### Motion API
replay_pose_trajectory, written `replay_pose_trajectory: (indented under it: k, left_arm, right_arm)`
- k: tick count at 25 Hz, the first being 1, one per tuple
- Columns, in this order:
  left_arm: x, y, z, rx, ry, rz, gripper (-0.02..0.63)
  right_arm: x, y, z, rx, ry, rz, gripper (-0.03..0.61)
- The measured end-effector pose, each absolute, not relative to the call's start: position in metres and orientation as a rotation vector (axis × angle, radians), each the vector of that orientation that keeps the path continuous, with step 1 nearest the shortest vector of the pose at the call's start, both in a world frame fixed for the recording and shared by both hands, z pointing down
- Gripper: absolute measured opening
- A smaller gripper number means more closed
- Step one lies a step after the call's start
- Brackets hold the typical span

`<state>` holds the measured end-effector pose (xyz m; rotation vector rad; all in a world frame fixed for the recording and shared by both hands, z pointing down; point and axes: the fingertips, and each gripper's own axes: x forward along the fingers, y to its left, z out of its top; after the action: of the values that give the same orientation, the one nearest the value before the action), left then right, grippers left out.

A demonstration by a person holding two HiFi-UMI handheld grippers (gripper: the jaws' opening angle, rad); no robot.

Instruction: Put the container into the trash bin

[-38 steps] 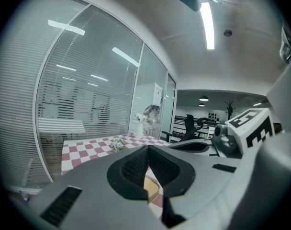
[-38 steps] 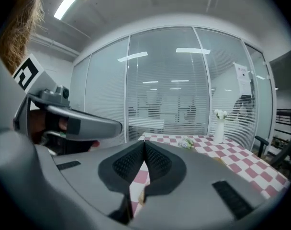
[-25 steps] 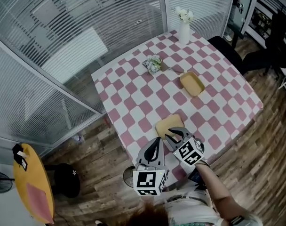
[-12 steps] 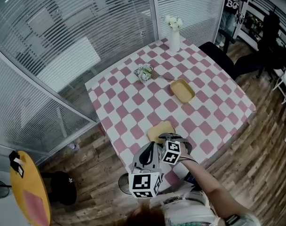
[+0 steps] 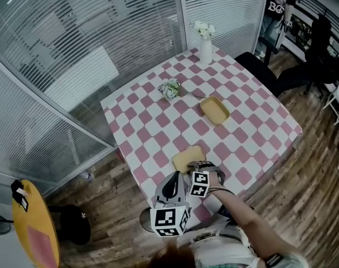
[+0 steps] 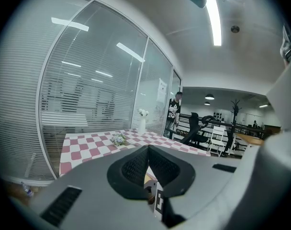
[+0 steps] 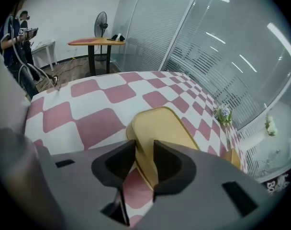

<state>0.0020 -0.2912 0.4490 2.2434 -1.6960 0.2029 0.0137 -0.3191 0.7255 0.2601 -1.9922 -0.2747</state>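
Observation:
A shallow yellow container point(image 5: 187, 158) lies near the front edge of the pink-and-white checked table point(image 5: 153, 127). My right gripper point(image 5: 204, 166) points steeply down at its near side. In the right gripper view the container's point(image 7: 160, 126) rim stands between the jaws of my right gripper point(image 7: 144, 150), which are closing; a sliver of cloth still shows beside the left pad. My left gripper point(image 5: 174, 178) hangs just off the table's front edge, shut and empty, its tips meeting in the left gripper view point(image 6: 148, 148). A dark round trash bin point(image 5: 145, 220) peeks out on the floor below it.
A second yellow container point(image 5: 214, 109) sits mid-table, with a crumpled wrapper point(image 5: 169, 88) and a spoon behind it. A white vase of flowers point(image 5: 205, 44) stands at the far corner. Glass partitions run along the left. A person point(image 5: 278, 4) and office chairs are at the back right.
My right gripper has come down and rolled onto the near rim of the front container, so the rim now lies between its jaws. The left gripper has stayed put.

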Motion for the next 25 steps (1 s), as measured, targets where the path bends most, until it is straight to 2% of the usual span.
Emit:
replay_pose_trajectory:
  k: [11, 25]
  left_arm:
    - [-0.001, -0.291, 0.442, 2.257, -1.707, 0.200, 0.005]
    - [-0.018, -0.287, 0.438, 2.231, -1.739, 0.177, 0.006]
  right_arm:
    - [0.013, -0.316, 0.721, 0.196, -1.971, -0.454, 0.053]
    - [0.007, -0.325, 0.663, 0.345, -2.170, -0.264, 0.025]
